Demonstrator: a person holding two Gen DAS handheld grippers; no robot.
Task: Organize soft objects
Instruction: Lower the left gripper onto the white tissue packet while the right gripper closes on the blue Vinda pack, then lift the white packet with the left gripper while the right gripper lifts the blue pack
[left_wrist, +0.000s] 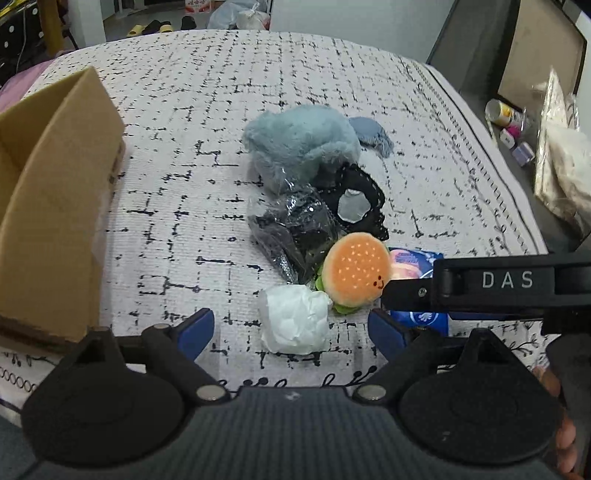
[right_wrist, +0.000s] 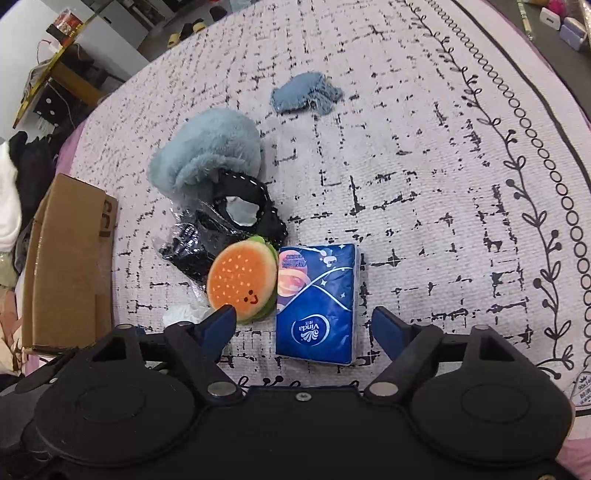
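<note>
Across the middle of both frames, on a bed spread with a white, black-flecked cover (left_wrist: 295, 92), the soft things lie in one loose heap, none yet sorted.

- Fluffy pale-blue plush toy (left_wrist: 299, 142) at upper centre; small blue-grey fabric pouch (right_wrist: 304, 92) just beyond it, apart from the rest.
- Black lace garment (left_wrist: 365, 199) and crinkled clear bag of black fabric (left_wrist: 291, 229) touching below the plush.
- Orange round burger plush with a smiley face (right_wrist: 242, 280) beside a blue soft pack of tissues (right_wrist: 317, 302), touching it.
- Crumpled white plastic wad (left_wrist: 295, 319) lower centre in the left view.

Left gripper (left_wrist: 291, 325): jaws wide apart, straddling the white wad, pads clear of it, holding nothing. Right gripper (right_wrist: 304, 326): jaws parted either side of the tissue pack's near end, no contact visible; nothing held.

Container: brown cardboard box (left_wrist: 55, 206) at left edge, flap up. What shows of its interior looks bare; most is out of view.

Judgement: task at its start; every item left to move.
</note>
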